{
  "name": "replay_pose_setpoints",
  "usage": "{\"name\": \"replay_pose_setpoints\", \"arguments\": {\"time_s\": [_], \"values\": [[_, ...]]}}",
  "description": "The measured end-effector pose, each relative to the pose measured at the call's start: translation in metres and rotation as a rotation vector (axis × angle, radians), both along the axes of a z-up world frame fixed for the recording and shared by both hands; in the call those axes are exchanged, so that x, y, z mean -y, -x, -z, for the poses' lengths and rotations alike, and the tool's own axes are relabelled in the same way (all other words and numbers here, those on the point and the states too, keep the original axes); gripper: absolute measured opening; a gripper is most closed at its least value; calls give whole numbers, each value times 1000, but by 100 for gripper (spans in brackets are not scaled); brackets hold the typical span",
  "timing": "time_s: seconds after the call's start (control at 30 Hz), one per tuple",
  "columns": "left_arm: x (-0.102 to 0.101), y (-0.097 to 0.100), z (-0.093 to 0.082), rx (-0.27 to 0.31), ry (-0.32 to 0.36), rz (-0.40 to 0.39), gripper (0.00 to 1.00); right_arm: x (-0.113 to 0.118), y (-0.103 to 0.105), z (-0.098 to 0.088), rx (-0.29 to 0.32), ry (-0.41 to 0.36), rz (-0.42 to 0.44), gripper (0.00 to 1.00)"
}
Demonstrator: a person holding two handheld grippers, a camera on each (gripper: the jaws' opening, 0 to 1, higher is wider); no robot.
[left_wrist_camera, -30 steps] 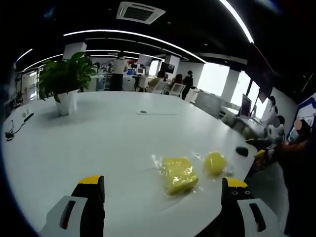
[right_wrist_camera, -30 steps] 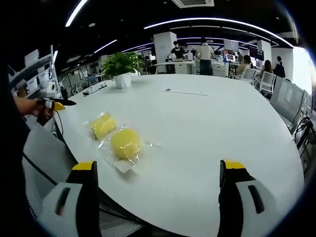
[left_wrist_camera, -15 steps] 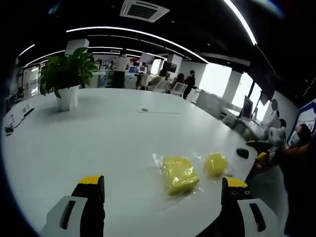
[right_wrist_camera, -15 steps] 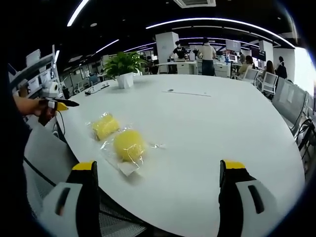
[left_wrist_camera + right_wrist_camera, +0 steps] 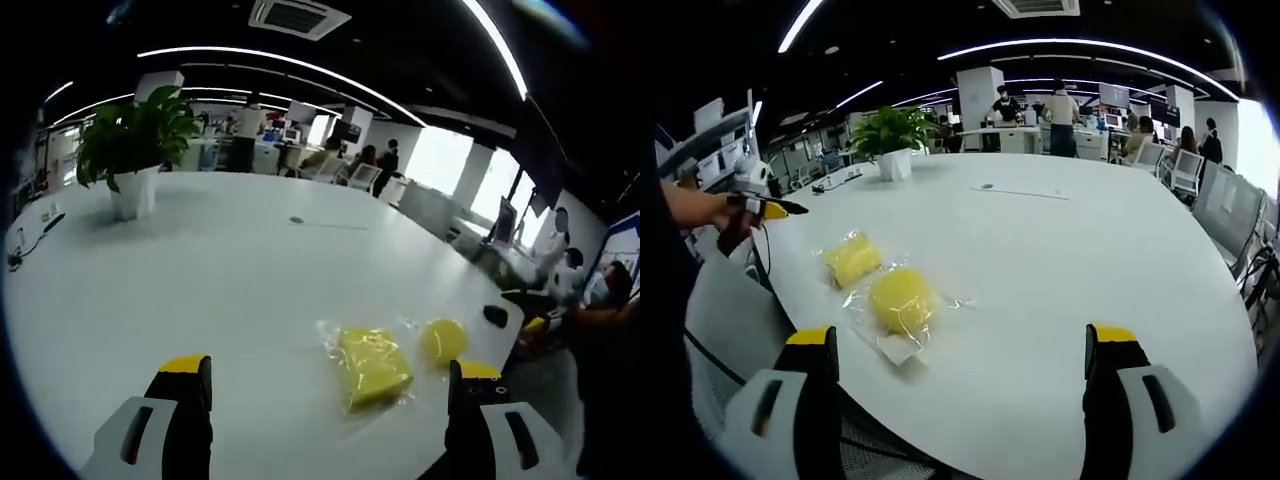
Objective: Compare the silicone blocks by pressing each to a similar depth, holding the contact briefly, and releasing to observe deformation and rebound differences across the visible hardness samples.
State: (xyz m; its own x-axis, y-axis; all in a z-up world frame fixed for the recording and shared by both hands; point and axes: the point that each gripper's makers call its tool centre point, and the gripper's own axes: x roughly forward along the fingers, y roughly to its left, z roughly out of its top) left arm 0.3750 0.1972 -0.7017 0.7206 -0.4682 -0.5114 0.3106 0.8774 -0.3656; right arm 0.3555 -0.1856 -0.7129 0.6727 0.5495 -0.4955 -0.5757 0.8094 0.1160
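White and broad, the oval worktop (image 5: 1060, 260) carries everything, with a potted green plant in a white pot (image 5: 132, 150) standing toward its far edge. Near the edge closest to the person lie two yellow silicone blocks, each sealed in a clear plastic bag: a squarish yellow block (image 5: 371, 364) and, just beside it, a rounded yellow block (image 5: 443, 340). In the right gripper view the rounded one (image 5: 899, 299) lies nearer and the squarish one (image 5: 852, 259) beyond it.

The left gripper (image 5: 325, 400) and right gripper (image 5: 960, 395) both hang above the worktop with jaws spread wide, holding nothing and touching neither block.

Both blocks look light and soft, likely to yield and spring back. The loose, glossy bags may slide or wrinkle, so pressing straight down on each block's centre seems safest.
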Motion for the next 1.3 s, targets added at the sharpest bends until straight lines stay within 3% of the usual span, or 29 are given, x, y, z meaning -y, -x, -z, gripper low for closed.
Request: {"name": "replay_pose_setpoints", "arguments": {"time_s": [0.07, 0.13, 0.27, 0.47, 0.57, 0.63, 0.7, 0.8, 0.83, 0.97, 1.03, 1.1, 1.2, 1.3], "values": [[-3, -7, 6, -48, 100, -61, 100, 0, 1, 1, -2, -5, 6, 96], [-10, -16, 6, -41, 146, -117, 100, 0, 1, 0, 0, -4, 10, 96], [-16, -29, 5, -42, 171, -141, 100, -2, 0, -4, 14, -9, 18, 96], [-12, -42, 14, -61, 157, -104, 100, -8, -2, -9, 28, -11, 11, 96], [5, -42, 16, -93, 244, -68, 91, -11, -1, -10, 29, -12, 9, 96], [8, -46, 22, -90, 234, -75, 91, -12, -1, -12, 32, -16, 12, 96], [11, -48, 35, -127, 234, -85, 90, -13, 0, -11, 31, -19, 15, 96], [13, -55, 45, -144, 295, -120, 86, -14, 1, -9, 26, -18, 17, 96], [16, -56, 47, -160, 333, -130, 83, -14, 2, -8, 24, -18, 19, 96], [25, -56, 63, -156, 262, -55, 72, -14, -1, -3, 15, -22, 36, 96], [30, -60, 62, -149, 290, -49, 65, -15, -1, -4, 21, -29, 27, 96], [33, -63, 66, -167, 328, -61, 62, -17, -4, -10, 115, 4, -17, 96], [39, -64, 67, -175, 354, -52, 54, -17, -1, -3, 59, 3, -16, 96], [44, -67, 69, -195, 378, -46, 45, -13, -2, -3, 54, -6, -5, 96]]}}
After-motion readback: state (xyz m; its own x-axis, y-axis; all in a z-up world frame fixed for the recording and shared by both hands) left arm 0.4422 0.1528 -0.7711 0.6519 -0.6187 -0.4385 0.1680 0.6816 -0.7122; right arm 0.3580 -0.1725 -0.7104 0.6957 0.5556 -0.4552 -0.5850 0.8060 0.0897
